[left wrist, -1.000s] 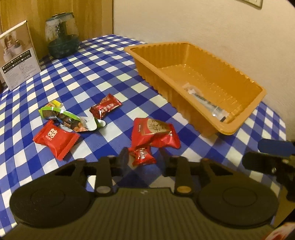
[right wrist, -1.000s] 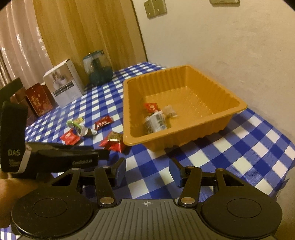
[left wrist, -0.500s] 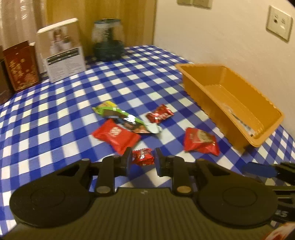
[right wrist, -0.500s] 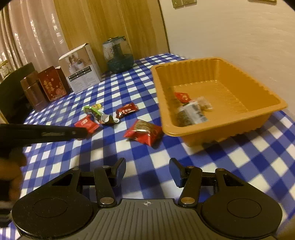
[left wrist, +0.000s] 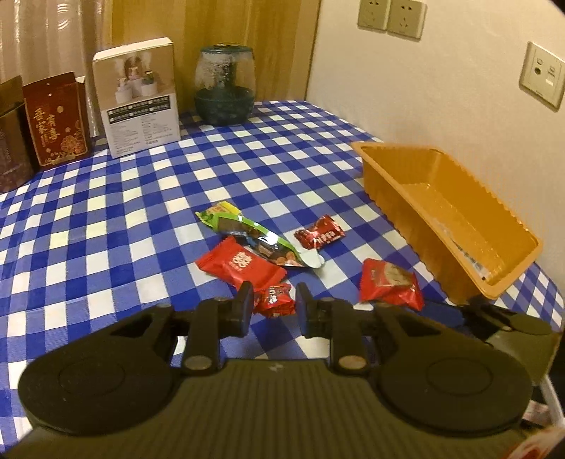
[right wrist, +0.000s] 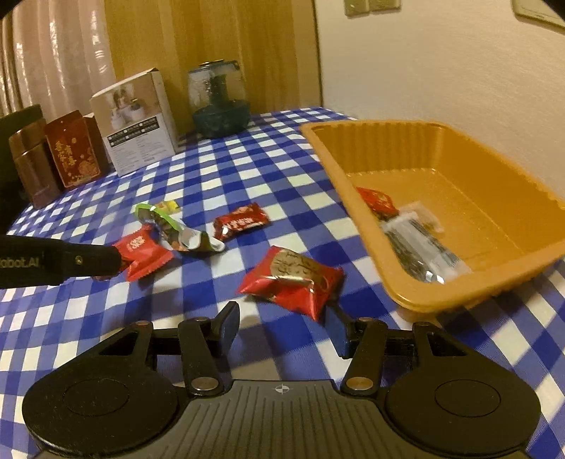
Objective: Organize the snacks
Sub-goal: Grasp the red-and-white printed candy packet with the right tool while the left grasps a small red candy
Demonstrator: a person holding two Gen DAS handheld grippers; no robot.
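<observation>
My left gripper (left wrist: 274,305) is shut on a small red candy packet (left wrist: 277,300), held just above the checked cloth. My right gripper (right wrist: 282,326) is open, low over the table, with a large red snack packet (right wrist: 293,279) lying just ahead of its fingertips. Still on the cloth are a square red packet (left wrist: 240,264), a green nut packet (left wrist: 254,236) and a small red bar (left wrist: 319,233). The orange tray (right wrist: 370,123) at the right holds a red packet (right wrist: 376,199) and a clear wrapped snack (right wrist: 420,247).
A white box (left wrist: 139,99), a dark red box (left wrist: 56,120) and a glass jar (left wrist: 226,88) stand along the back edge by the curtain. The wall with its sockets (left wrist: 390,16) runs behind the tray. The table edge falls away at the right.
My left gripper has risen and pulled back with the small candy, swinging its view left. My right gripper has dropped and come close to the large red packet.
</observation>
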